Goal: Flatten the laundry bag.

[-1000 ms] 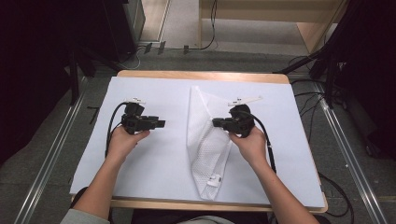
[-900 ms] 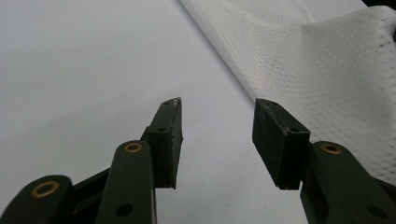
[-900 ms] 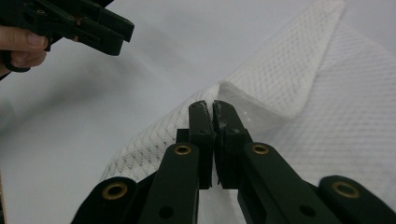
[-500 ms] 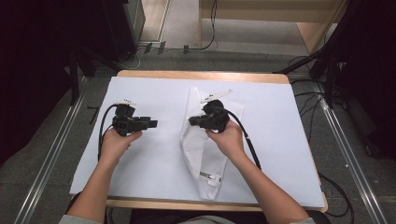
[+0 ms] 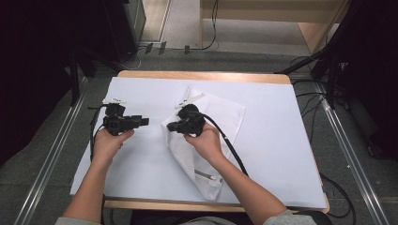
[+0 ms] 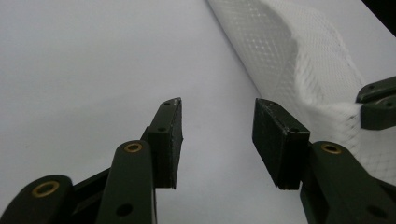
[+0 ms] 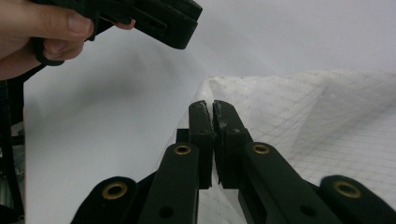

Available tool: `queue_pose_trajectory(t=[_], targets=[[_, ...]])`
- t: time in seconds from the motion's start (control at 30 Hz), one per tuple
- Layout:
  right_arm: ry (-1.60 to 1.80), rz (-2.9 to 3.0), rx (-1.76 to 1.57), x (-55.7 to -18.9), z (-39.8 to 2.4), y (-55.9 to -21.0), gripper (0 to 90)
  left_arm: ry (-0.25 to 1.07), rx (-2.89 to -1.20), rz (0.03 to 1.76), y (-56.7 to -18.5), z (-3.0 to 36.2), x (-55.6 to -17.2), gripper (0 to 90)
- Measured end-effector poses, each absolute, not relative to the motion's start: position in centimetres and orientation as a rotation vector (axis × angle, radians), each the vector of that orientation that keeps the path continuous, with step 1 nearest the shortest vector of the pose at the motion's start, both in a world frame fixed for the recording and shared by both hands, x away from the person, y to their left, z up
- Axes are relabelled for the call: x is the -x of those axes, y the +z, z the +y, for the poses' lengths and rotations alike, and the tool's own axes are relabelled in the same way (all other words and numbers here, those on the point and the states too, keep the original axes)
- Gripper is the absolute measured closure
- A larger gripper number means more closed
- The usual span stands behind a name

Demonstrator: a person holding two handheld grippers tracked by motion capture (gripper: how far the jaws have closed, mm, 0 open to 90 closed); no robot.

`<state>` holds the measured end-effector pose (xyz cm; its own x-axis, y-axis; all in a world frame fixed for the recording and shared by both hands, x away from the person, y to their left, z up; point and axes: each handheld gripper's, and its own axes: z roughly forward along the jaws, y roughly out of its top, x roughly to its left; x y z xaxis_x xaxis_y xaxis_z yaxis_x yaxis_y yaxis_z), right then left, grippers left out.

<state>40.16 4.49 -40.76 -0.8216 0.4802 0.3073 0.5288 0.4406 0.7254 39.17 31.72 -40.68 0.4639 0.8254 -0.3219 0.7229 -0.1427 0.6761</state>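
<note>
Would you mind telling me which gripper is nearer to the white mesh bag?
The right. The right gripper is shut on the edge of the mesh bag, folding it over. The left gripper hovers open over the white sheet, beside the bag without touching it.

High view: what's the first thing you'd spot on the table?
A white mesh bag lies across the middle of the white table cover, one edge folded over itself. The right tool is shut on that folded edge. The left tool hangs open just left of the bag, holding nothing.
</note>
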Motion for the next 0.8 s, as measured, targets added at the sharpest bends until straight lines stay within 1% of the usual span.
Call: queue_pose_trajectory(t=[0.13, 0.23, 0.33, 0.7, 0.8], targets=[[-1.327, -2.592, 0.915, -40.6, 5.5, -41.9, 86.2, 0.161, -1.909, 1.298, -40.7, 31.8, -39.2, 53.8], [-1.311, -2.604, 0.916, -40.6, 6.0, -42.4, 75.5, 0.162, -1.908, 1.301, -40.8, 31.8, -39.2, 53.7], [-1.312, -2.637, 0.913, -40.3, 6.0, -42.1, 68.9, 0.162, -1.905, 1.300, -40.8, 31.9, -39.2, 53.7], [-1.371, -2.626, 0.923, -39.5, 3.1, -40.3, 70.2, 0.157, -1.916, 1.294, -40.8, 31.4, -39.4, 53.8], [-1.366, -2.629, 0.940, -39.2, 1.8, -40.2, 73.4, 0.157, -1.921, 1.292, -40.9, 31.4, -39.5, 53.8]])
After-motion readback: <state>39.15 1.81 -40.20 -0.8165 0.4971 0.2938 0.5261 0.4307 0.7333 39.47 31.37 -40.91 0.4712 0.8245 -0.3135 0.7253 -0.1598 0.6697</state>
